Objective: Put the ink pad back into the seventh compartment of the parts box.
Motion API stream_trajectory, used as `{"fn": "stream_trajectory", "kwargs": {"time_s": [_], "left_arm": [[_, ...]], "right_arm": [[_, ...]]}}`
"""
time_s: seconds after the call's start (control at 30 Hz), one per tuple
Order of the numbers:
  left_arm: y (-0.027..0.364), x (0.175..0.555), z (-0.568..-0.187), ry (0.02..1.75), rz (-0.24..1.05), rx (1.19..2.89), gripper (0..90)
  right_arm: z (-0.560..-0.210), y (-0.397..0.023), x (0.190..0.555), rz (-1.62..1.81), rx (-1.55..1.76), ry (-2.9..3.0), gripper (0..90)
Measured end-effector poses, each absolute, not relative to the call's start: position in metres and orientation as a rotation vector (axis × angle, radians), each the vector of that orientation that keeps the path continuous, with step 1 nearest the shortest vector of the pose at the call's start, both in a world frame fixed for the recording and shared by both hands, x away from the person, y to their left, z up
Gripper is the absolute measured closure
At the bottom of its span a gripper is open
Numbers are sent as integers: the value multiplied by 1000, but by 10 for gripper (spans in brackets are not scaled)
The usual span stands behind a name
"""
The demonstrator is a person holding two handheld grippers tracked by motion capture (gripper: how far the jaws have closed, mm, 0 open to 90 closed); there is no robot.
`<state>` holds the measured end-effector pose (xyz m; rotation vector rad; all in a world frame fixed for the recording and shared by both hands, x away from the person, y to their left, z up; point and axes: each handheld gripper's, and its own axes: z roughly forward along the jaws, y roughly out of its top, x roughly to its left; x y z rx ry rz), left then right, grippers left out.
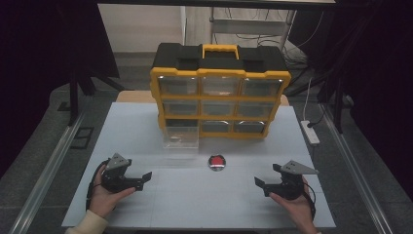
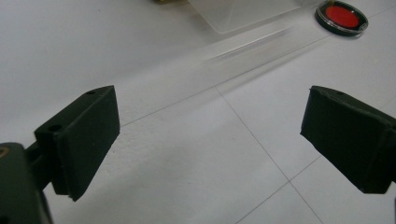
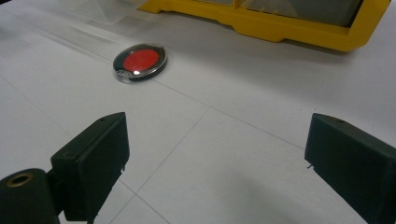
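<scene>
a: two hands come in from the near edge of the white table (image 1: 146,204), one gripper in each. take the round red disc in its black rim (image 1: 216,162) as the landmark. where do they sit?

b: the left gripper (image 1: 144,179) is nearer than the disc and off to its left, held low over the table. the left hand (image 1: 104,192) wraps the body from below and behind, a pale sleeve showing at the wrist, jaws pointing inward toward the middle.

a: and the other?

b: the right gripper (image 1: 259,184) mirrors it, nearer than the disc and to its right. the right hand (image 1: 294,202) cups it from the near side, jaws also pointing inward. the two tools are well apart, the disc lying between and beyond them.

a: are they clenched?

b: no. in each gripper view the two black jaws stand spread wide with bare table between them, grasping nothing.

a: what lies past the disc?

b: a clear plastic drawer (image 1: 181,138) sits on the table beyond it and a little left, pulled out in front of a yellow and black organizer (image 1: 220,90) with rows of clear drawers, which stands farther back still. in the right gripper view the disc lies flat, close to the organizer's yellow base.
</scene>
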<state>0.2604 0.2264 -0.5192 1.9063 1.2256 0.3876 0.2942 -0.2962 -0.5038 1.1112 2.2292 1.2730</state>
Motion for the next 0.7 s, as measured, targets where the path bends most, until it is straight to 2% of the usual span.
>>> {"fn": "stream_trajectory", "kwargs": {"time_s": [0.7], "left_arm": [[226, 262, -519, 1205, 376, 1920, 61]], "right_arm": [[-502, -296, 293, 1276, 1123, 2215, 82]]}}
